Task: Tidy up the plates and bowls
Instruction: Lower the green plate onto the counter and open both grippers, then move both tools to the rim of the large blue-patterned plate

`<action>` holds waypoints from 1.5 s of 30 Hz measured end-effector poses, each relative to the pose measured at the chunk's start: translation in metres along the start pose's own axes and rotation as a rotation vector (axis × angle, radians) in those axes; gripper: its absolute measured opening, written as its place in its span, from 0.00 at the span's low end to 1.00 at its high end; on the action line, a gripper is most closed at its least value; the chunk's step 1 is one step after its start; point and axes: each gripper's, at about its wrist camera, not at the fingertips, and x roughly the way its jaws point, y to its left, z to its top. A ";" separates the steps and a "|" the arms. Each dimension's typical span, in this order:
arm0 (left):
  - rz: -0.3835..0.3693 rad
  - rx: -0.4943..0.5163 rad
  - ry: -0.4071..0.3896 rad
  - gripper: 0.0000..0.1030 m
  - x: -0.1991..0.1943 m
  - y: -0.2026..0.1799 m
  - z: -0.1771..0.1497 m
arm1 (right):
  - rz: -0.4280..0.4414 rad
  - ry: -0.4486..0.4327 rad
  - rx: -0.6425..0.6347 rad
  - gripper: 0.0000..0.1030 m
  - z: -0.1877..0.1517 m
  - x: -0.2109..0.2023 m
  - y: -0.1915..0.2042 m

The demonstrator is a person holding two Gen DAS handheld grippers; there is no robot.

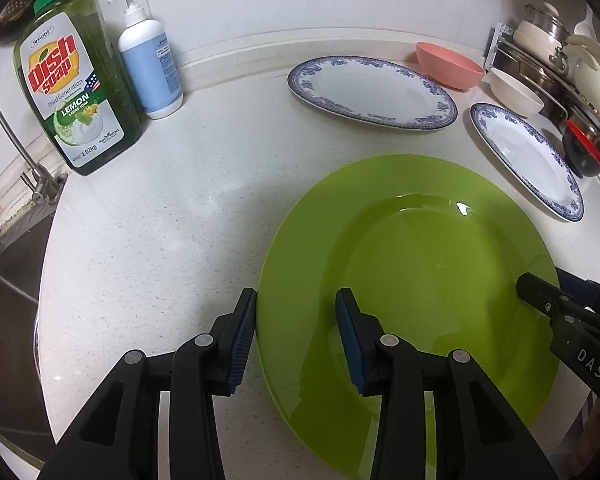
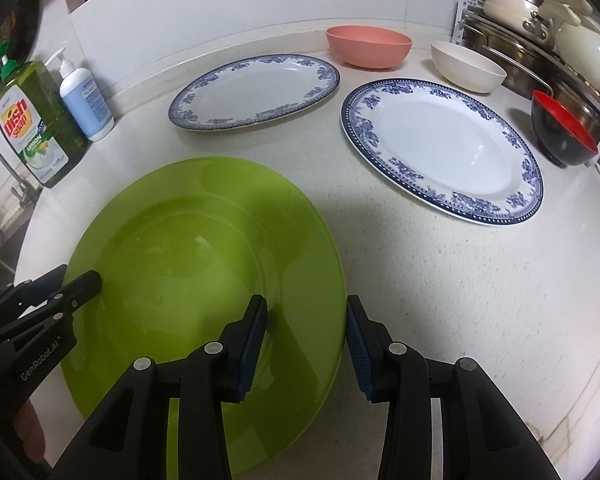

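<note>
Left wrist view: the left gripper [image 1: 296, 336] sits at six o'clock, released, its jaws straddling the left rim of the green plate [image 1: 420, 264], one finger outside the rim, one over the plate. The plate lies flat on the counter [image 1: 160, 220]. The right gripper [image 1: 540, 292] enters at four o'clock over the plate's opposite rim; from here I cannot tell how its jaws stand. At twelve o'clock lies a blue-patterned plate [image 1: 372, 92], at two o'clock a second one [image 1: 528, 160], with a pink bowl [image 1: 450, 66], a cream bowl [image 1: 516, 92] and a red-and-black bowl [image 1: 584, 152] near the pot rack [image 1: 560, 60]. A dish soap bottle [image 1: 74, 92] stands at ten o'clock.

Right wrist view: the right gripper [image 2: 306, 344] is also unclenched, straddling the green plate's [image 2: 188, 248] right rim. The left gripper [image 2: 80, 284] shows at nine o'clock.

By my reading, nothing is stacked yet: three plates and three bowls lie apart, so nearly all the sorting remains.
</note>
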 end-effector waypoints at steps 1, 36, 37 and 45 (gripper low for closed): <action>-0.003 -0.003 0.001 0.38 0.000 0.000 0.000 | 0.000 -0.002 0.006 0.40 0.000 0.000 -0.001; -0.078 0.131 -0.299 0.78 -0.079 -0.078 0.072 | -0.089 -0.269 0.109 0.74 0.035 -0.084 -0.073; -0.079 0.135 -0.301 0.78 -0.080 -0.084 0.074 | -0.092 -0.271 0.112 0.74 0.036 -0.085 -0.079; -0.091 0.157 -0.306 0.78 -0.074 -0.130 0.096 | -0.116 -0.284 0.121 0.74 0.049 -0.086 -0.121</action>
